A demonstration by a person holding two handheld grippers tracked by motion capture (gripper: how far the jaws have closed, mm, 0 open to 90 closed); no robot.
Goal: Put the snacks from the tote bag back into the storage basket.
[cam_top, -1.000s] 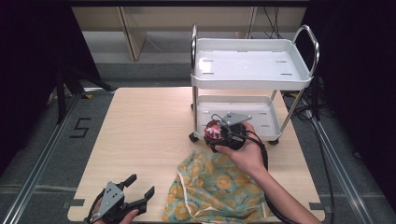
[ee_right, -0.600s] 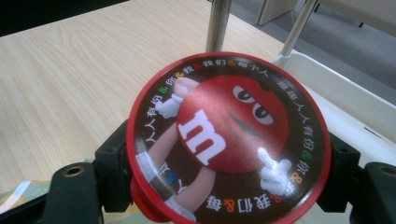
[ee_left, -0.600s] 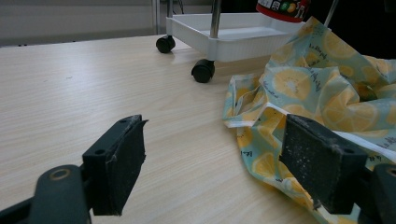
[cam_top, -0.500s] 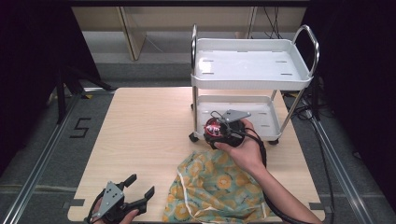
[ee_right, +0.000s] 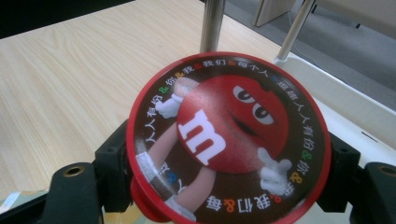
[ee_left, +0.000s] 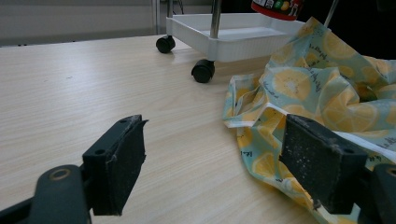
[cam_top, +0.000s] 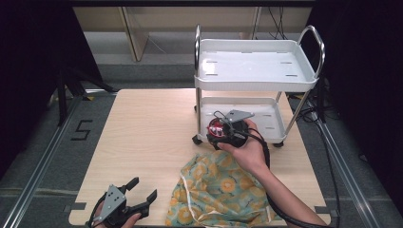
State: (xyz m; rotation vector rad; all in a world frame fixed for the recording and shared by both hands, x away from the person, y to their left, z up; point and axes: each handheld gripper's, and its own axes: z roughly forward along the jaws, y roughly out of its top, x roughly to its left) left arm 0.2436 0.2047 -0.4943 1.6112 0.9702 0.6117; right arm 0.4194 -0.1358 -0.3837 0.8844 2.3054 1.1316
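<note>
Wooden table (cam_top: 152,128) | red tin (ee_right: 229,140) clamped between right gripper (ee_right: 224,168) fingers (ee_right: 112,163)

red-rimmed round tin (ee_right: 229,140): dark brown lid, red cartoon candy figure, white "m", ring of white lettering. cloth (cam_top: 223,192): pale teal, yellow lemon-slice print, seemingly white trim. cart (cam_top: 256,71) white. tabletop (cam_top: 152,128) light wood grain. fingers (ee_left: 116,168) black.

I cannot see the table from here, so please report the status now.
Right gripper jaws shut on red candy tin, beside cart's lower shelf. Left gripper open, idle near lemon-print bag. Cart post close ahead.
</note>
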